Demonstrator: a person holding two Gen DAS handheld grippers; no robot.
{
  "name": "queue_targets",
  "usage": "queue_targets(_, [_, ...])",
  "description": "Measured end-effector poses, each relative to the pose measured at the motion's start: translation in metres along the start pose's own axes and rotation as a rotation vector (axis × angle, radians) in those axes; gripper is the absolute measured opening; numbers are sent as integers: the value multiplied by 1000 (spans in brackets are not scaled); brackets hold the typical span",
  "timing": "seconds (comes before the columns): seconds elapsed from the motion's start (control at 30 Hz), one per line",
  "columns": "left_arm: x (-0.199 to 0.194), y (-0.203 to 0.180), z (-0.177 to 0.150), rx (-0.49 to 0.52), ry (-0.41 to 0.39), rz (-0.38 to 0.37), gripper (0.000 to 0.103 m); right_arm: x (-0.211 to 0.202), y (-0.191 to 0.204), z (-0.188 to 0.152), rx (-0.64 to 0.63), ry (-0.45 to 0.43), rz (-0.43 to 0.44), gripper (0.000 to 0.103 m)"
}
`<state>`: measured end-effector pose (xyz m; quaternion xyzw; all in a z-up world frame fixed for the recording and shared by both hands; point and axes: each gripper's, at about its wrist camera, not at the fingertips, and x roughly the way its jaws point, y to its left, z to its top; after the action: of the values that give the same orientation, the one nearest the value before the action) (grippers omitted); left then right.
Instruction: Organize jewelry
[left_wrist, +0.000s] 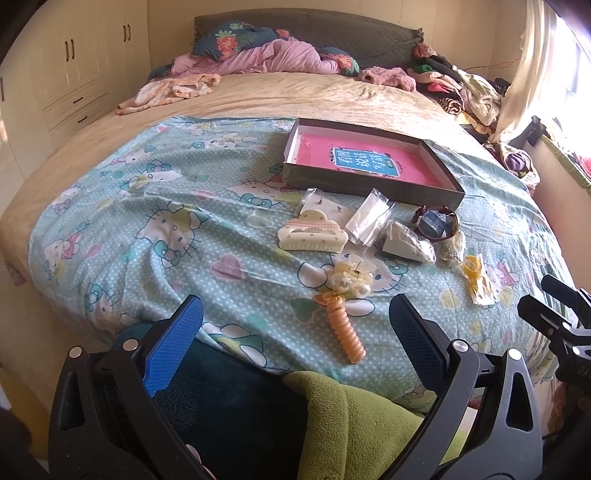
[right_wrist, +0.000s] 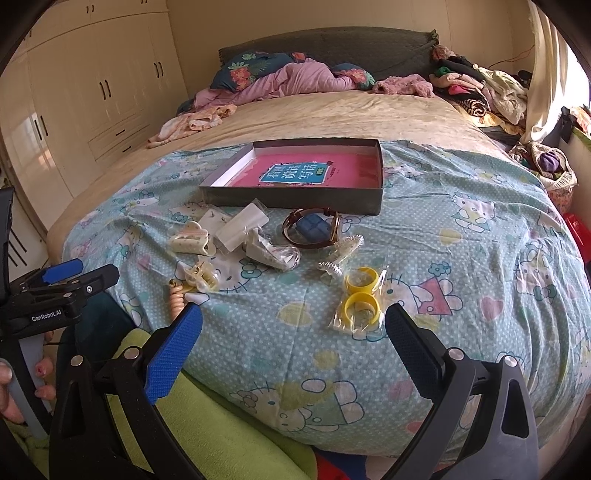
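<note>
A shallow dark box (left_wrist: 364, 182) (right_wrist: 295, 195) with a pink inside lies on the Hello Kitty sheet. In front of it lie a cream claw clip (left_wrist: 312, 232) (right_wrist: 190, 240), clear bags (left_wrist: 367, 221) (right_wrist: 242, 225), a brown bracelet (left_wrist: 436, 223) (right_wrist: 312, 230), a small pale clip (left_wrist: 351, 278) (right_wrist: 201, 277), an orange spiral hair tie (left_wrist: 345, 332) (right_wrist: 177, 301) and bagged yellow rings (right_wrist: 360, 299) (left_wrist: 474, 275). My left gripper (left_wrist: 295, 321) is open and empty, just short of the hair tie. My right gripper (right_wrist: 293, 325) is open and empty, just short of the yellow rings.
Pink bedding (left_wrist: 258, 59) and pillows lie at the head of the bed. A heap of clothes (left_wrist: 461, 88) fills the far right. Cream wardrobes (right_wrist: 92, 85) stand left. A green and dark blanket (left_wrist: 332, 417) lies at the near bed edge.
</note>
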<state>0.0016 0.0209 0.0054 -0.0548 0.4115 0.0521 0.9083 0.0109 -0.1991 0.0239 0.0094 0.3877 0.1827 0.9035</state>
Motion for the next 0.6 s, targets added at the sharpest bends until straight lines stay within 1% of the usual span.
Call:
queue_targets(0.13, [4, 6, -2, 1, 14, -8, 94, 4, -4, 4, -2, -6, -9, 99])
queue_targets(0.23, [11, 12, -5, -16, 45, -56, 94, 6, -10, 8, 8, -12, -17, 99])
queue_targets(0.27, [13, 12, -6, -13, 52, -59, 94, 7, -12, 8, 10, -14, -19, 99])
queue_targets(0.33, [18, 8, -9, -1, 73, -61, 94, 9, -16, 10, 13, -15, -30, 99])
queue_targets(0.47, [30, 0, -16, 24, 102, -103, 94, 11, -24, 10, 23, -18, -44, 99])
queue_targets(0.6, [45, -9, -21, 60, 142, -124, 94, 15, -31, 10, 35, -15, -55, 99])
